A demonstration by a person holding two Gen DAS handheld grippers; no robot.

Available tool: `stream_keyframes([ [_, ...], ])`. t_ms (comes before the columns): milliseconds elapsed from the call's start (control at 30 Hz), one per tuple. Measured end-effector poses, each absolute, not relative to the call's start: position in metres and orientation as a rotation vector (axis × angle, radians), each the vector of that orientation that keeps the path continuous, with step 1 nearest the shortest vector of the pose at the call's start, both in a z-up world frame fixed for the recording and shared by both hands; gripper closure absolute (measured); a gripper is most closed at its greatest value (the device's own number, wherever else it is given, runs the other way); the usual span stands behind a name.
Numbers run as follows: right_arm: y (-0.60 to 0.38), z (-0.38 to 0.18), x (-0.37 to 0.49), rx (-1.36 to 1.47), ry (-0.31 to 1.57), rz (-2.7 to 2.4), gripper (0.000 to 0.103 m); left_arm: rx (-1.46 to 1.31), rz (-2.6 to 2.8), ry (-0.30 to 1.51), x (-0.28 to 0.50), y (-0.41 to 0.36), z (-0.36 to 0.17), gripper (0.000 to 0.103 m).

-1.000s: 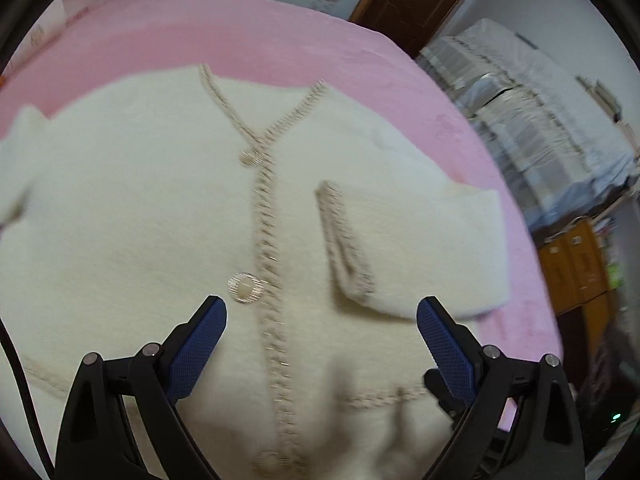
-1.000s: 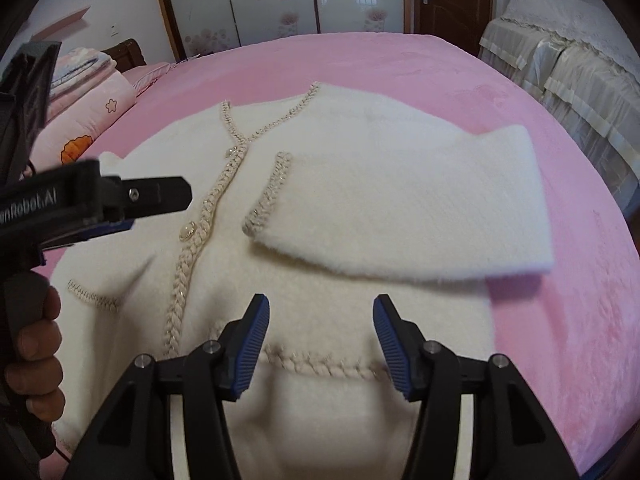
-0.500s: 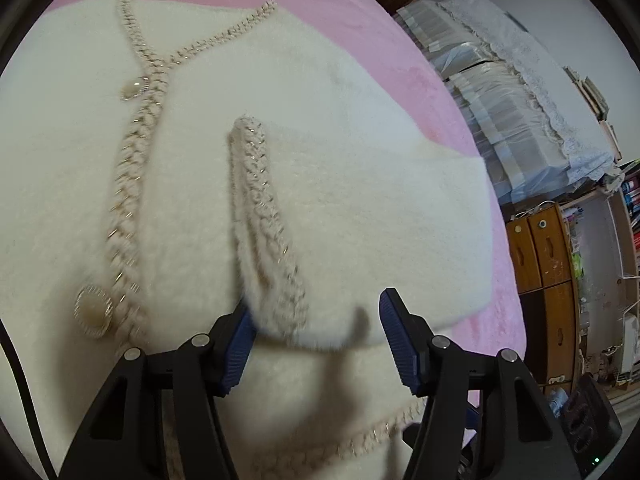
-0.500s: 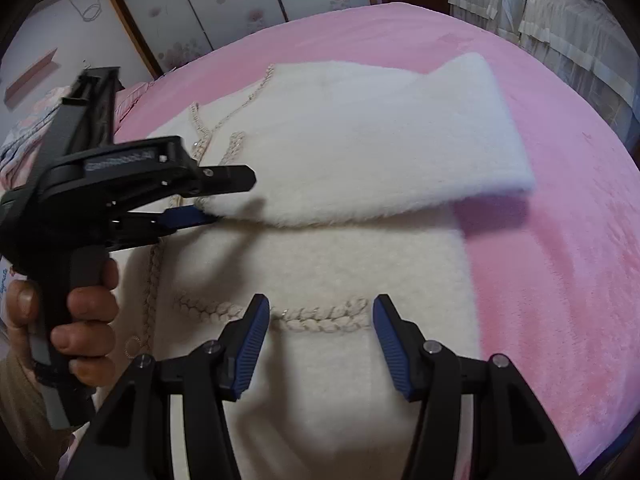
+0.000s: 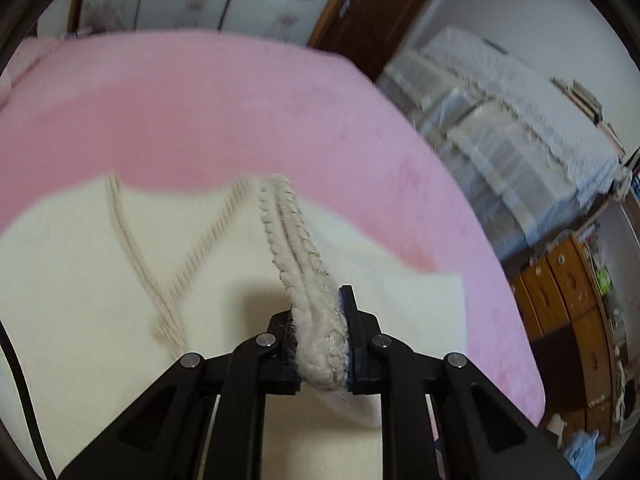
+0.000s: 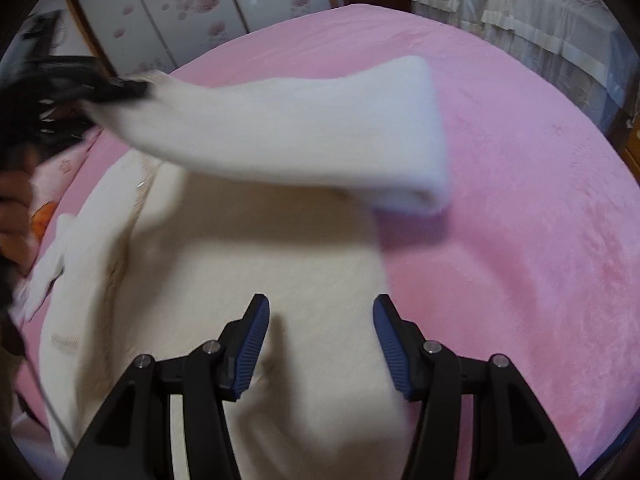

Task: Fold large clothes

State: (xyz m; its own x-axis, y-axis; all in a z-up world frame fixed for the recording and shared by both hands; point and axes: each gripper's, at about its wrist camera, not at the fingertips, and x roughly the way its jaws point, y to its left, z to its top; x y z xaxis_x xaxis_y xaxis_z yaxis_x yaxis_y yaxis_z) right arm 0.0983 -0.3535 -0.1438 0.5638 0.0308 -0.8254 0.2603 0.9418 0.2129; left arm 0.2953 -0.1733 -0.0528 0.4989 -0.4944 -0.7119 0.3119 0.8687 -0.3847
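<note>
My left tongs have just been closing, and they are now clamped on the braided cuff of the cream cardigan's sleeve, the trim pinched between the two blue pads. From the right wrist view the sleeve hangs lifted off the body of the cardigan, stretched from my left tongs at the upper left across to its fold near the cardigan's right edge, casting a shadow on the knit below. The left tongs are blurred there, so I can only just make out my hand under them. The cardigan itself lies flat on the pink bedspread, front up, with its braided neckline trim showing in the left wrist view. My right tongs stand apart with nothing between the pads, poised over the lower part of the cardigan, near its right edge. A lace-covered bed stands beyond, beside a wooden cabinet.
</note>
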Motion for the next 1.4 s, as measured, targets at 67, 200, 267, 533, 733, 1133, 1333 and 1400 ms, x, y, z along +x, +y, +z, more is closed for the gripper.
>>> stream_keyframes([
  [67, -0.362, -0.144, 0.119, 0.343, 0.957, -0.162, 0.049, -0.197, -0.463, 0.865, 0.308, -0.161, -0.025, 0.091],
  [200, -0.366, -0.143, 0.157, 0.307, 0.926, -0.208, 0.049, -0.153, -0.384, 0.765, 0.324, -0.135, 0.008, 0.091],
  [267, -0.360, -0.145, 0.170, 0.295, 0.939, -0.189, 0.049, -0.149, -0.352, 0.757, 0.329, -0.114, 0.007, 0.090],
  [533, -0.332, -0.158, 0.173, 0.137, 1.038, -0.189, 0.059, -0.078, -0.178, 1.100, 0.303, -0.035, -0.145, 0.086],
  [733, -0.357, -0.131, 0.155, 0.206, 1.048, -0.079, 0.053, -0.170, -0.246, 1.163, 0.289, -0.005, -0.161, 0.045],
  [1133, -0.399, -0.116, 0.243, 0.310, 0.944, -0.161, 0.031, -0.144, -0.171, 1.132, 0.364, -0.027, -0.166, 0.038],
  [1333, -0.418, -0.152, 0.301, 0.368, 1.008, -0.146, 0.076, -0.065, -0.155, 1.118, 0.376, -0.046, -0.174, 0.090],
  [1400, -0.412, -0.150, 0.303, 0.318, 0.995, -0.168, 0.087, -0.080, -0.171, 1.059, 0.373, -0.046, -0.164, 0.091],
])
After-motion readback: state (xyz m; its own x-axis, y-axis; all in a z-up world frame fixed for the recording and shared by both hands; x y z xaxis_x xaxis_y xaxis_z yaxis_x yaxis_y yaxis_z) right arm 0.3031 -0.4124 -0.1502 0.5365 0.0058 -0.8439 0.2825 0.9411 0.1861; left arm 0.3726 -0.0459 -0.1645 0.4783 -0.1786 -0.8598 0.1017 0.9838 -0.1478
